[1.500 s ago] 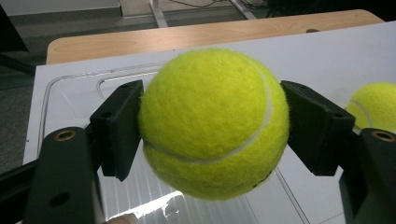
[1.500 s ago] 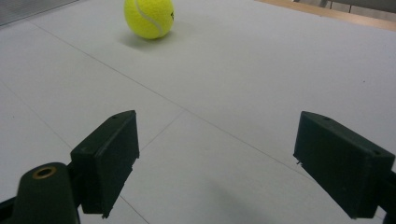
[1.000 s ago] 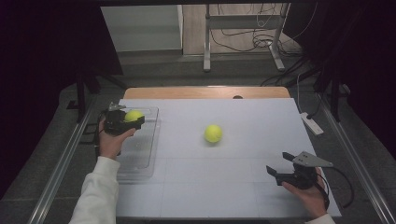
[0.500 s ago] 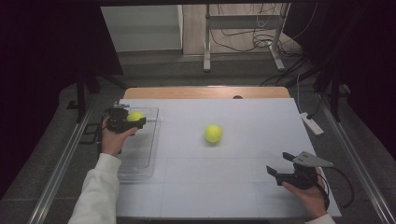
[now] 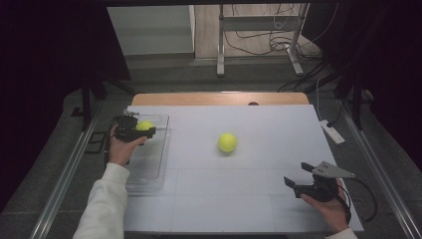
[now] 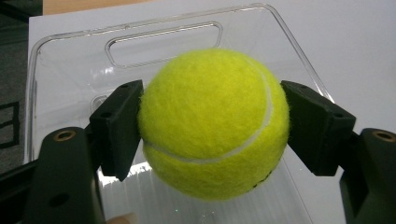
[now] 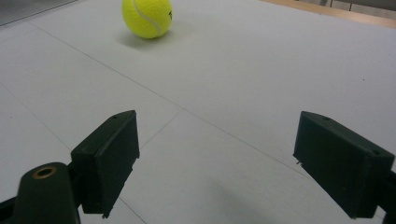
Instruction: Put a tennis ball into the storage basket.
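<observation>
My left gripper (image 5: 144, 130) is shut on a yellow tennis ball (image 5: 144, 126), holding it over the far end of a clear plastic tray (image 5: 155, 169) at the table's left. In the left gripper view both black pads press the sides of the tennis ball (image 6: 212, 123), with the tray (image 6: 70, 60) and its handle cut-out beneath. A second tennis ball (image 5: 227, 142) lies loose near the middle of the white table. My right gripper (image 5: 294, 185) rests at the front right, jaws open and empty; its view shows that loose ball (image 7: 146, 17) far ahead of the gripper (image 7: 229, 163).
The white table top (image 5: 259, 199) has a wooden strip (image 5: 219, 98) along its far edge. A white power strip (image 5: 332, 132) lies off the right edge. Metal rails run along both sides, and a frame with cables stands on the floor behind.
</observation>
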The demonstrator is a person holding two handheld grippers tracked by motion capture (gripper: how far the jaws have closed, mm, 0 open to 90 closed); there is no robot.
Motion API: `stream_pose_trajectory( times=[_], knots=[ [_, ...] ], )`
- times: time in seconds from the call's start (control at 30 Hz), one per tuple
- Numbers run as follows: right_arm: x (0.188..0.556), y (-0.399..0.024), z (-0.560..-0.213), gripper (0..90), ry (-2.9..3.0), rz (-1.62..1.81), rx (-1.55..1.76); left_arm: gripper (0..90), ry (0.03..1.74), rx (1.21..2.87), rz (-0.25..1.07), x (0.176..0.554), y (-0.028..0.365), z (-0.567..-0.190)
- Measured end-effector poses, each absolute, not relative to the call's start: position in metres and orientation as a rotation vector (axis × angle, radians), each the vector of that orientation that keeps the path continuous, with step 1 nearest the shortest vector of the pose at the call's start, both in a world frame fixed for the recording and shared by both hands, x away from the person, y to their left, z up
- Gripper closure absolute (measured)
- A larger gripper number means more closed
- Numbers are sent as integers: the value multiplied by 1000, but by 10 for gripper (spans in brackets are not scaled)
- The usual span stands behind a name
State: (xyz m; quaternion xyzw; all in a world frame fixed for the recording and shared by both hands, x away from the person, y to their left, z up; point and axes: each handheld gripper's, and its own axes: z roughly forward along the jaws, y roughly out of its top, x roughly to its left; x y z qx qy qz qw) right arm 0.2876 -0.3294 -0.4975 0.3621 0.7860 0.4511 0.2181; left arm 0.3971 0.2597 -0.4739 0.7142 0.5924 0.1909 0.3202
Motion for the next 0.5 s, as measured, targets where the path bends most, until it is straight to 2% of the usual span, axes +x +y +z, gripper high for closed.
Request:
stream_pose_trajectory(
  times=[0.5],
  knots=[
    [288,-329,-498,146,2177,1245,1004,267,1597,1881,501,401,263,-479]
  ],
)
